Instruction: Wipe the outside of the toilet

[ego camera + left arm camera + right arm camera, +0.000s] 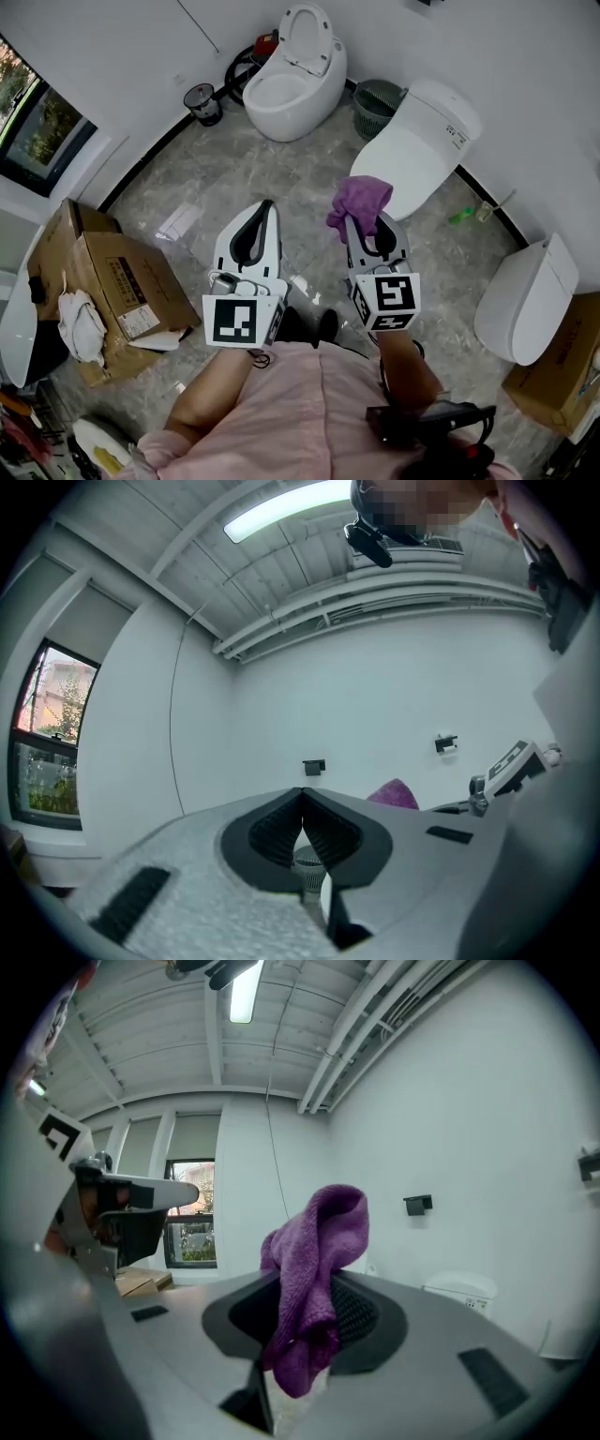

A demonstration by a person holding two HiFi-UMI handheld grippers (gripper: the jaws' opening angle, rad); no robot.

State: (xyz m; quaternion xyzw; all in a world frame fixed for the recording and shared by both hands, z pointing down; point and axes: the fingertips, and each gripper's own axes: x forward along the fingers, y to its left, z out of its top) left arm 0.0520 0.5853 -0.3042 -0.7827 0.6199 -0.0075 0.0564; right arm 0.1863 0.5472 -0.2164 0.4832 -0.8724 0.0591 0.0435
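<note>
Right tongs (366, 232) are clamped on one purple cloth (360, 201) that flops over the tips, while the left tongs (265, 214) are pinched together on nothing. I count three white toilets: the closed-lid toilet (417, 141) is just ahead of the right tongs, long axis running away and rightward with its nose toward the tongs. The open-lid toilet (291, 80) sits further ahead of the left tongs, and the third toilet (525, 300) is off right. Grey marble-look floor (281, 178), white walls, a window (33, 122) and one cardboard box (117, 281) out left of the left tongs.
</note>
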